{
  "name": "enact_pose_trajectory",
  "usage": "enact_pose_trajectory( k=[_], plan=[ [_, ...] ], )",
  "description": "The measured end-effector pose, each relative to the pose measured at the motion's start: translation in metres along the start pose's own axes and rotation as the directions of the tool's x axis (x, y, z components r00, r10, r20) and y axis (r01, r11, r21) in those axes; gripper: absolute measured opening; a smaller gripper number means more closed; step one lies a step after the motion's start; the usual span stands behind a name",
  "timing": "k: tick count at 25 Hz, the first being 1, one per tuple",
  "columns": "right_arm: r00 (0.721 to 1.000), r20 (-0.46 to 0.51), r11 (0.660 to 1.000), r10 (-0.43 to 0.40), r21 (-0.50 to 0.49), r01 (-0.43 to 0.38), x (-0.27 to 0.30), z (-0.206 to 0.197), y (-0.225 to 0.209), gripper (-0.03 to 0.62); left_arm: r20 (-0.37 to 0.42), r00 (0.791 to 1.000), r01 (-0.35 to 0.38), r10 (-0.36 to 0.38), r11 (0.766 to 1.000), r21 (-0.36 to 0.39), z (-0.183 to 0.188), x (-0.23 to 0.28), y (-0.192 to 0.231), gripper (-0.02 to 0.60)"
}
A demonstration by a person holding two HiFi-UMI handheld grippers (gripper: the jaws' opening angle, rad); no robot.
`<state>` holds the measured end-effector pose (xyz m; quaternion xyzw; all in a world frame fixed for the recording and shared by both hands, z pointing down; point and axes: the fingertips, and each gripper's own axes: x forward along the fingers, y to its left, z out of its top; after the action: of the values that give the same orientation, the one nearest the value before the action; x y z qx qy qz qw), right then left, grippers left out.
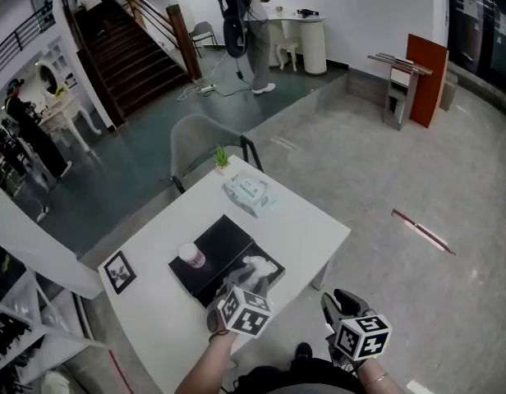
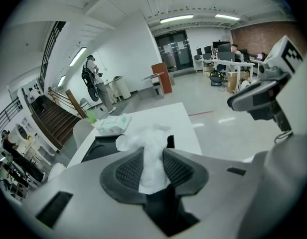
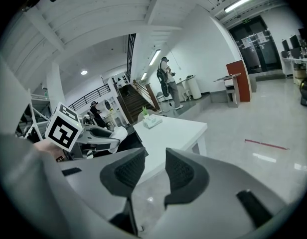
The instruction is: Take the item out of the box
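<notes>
A black box lies open on the white table. A small white and pink round object sits at its left part. My left gripper hovers at the box's near right corner, shut on a wad of crumpled white paper. In the left gripper view the paper is pinched between both pads and bunches out above them, with the box behind. My right gripper hangs off the table's near right side over the floor. Its jaws stand apart with nothing between them.
A pack of wet wipes and a small green plant sit at the table's far end. A small picture frame lies at its left. A clear chair stands behind the table. A person stands far back near the stairs.
</notes>
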<state>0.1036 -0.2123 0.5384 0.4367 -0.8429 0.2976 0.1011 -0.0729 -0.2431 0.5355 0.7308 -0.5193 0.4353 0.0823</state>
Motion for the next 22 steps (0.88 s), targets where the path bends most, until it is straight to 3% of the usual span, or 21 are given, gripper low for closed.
enact_pose_trajectory(
  k=[4, 11, 17, 22],
  plan=[
    [1.000, 0.002, 1.000, 0.008, -0.010, -0.008, 0.002, 0.002, 0.002, 0.117, 0.056, 0.998, -0.019, 0.022, 0.998, -0.053, 0.006, -0.015, 0.000, 0.118],
    [0.999, 0.011, 0.999, 0.039, -0.024, -0.039, 0.007, 0.009, 0.011, 0.117, 0.150, 0.987, -0.028, 0.062, 0.976, -0.216, 0.005, -0.037, 0.005, 0.118],
    [0.998, 0.001, 0.998, 0.057, -0.031, -0.057, 0.012, 0.011, 0.017, 0.117, 0.196, 0.975, -0.032, 0.101, 0.944, -0.327, -0.003, -0.051, 0.005, 0.118],
    [0.997, -0.004, 0.996, 0.079, -0.041, -0.079, 0.017, 0.013, 0.023, 0.117, 0.225, 0.967, -0.010, 0.116, 0.905, -0.425, -0.013, -0.058, 0.004, 0.118]
  ],
)
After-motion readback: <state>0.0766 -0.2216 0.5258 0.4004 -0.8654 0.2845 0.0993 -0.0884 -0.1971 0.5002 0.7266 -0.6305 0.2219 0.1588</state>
